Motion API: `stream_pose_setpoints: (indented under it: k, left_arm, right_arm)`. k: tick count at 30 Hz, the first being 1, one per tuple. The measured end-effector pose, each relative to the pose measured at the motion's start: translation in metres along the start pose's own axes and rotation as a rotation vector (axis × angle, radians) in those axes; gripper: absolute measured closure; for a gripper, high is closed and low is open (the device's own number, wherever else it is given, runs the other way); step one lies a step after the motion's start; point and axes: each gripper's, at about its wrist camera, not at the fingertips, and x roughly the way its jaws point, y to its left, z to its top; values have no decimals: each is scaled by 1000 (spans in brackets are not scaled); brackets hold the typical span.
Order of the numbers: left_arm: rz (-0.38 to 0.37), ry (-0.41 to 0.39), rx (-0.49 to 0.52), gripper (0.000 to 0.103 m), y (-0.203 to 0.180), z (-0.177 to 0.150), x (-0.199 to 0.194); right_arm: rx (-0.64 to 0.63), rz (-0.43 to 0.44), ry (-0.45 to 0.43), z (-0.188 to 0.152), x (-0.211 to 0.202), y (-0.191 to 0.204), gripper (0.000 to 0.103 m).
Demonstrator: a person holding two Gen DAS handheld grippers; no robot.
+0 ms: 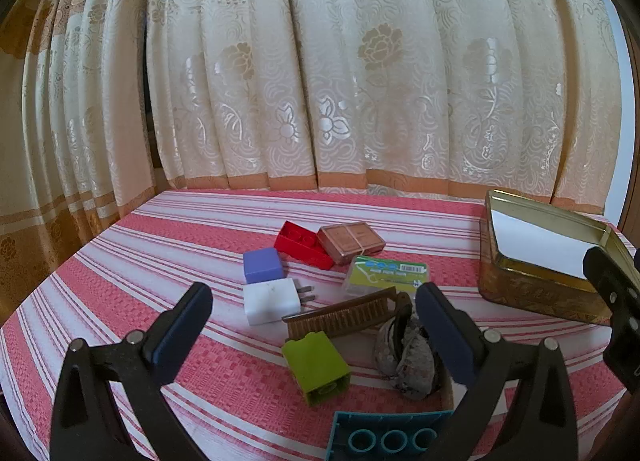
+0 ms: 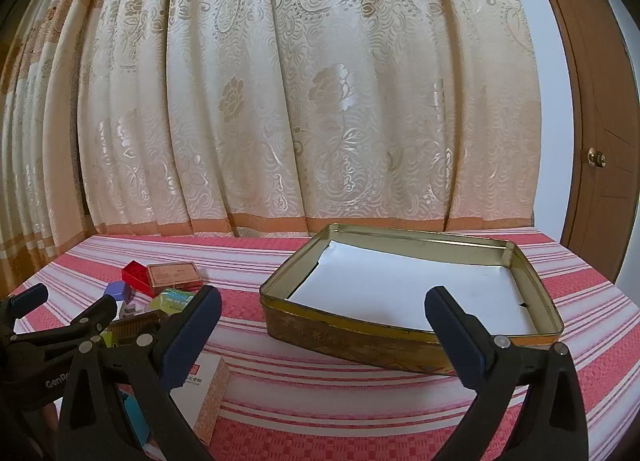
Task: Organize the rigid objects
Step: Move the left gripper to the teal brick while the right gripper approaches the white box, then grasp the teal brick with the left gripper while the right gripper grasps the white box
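My left gripper [image 1: 314, 311] is open and empty above a pile of small items: a green block [image 1: 316, 367], a brown brush [image 1: 344, 315], a grey shell-like lump [image 1: 404, 361], a white plug adapter [image 1: 272, 300], a purple block [image 1: 263, 265], a red brick [image 1: 302, 245], a copper case [image 1: 351, 241], a green-labelled clear box [image 1: 388, 275] and a teal brick [image 1: 384, 435]. My right gripper [image 2: 322, 315] is open and empty in front of the open gold tin [image 2: 412, 297], lined with white paper.
The red-and-white striped tablecloth [image 2: 360, 413] covers the table. A cream floral curtain [image 2: 300, 101] hangs behind it. A white-and-orange carton [image 2: 208, 389] lies by my right gripper's left finger. A brown door [image 2: 600, 141] stands at the right. The tin also shows in the left wrist view [image 1: 540, 261].
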Motion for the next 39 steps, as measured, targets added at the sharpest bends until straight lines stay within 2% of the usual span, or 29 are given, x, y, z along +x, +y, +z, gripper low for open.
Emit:
stream_pose_setpoints:
  k: [15,27,39]
  left_arm:
    - [9,5,-28,0,3,-1,-1]
    - [37,39,-59,0,20,-11,-14]
    - [78,87,-61,0,29,-18,-19]
  right_arm:
    - [3,30,12,-2,0,4,1]
    - [21,95,105,-3,12,0,2]
    - [-25,126,119,-5,10,10,3]
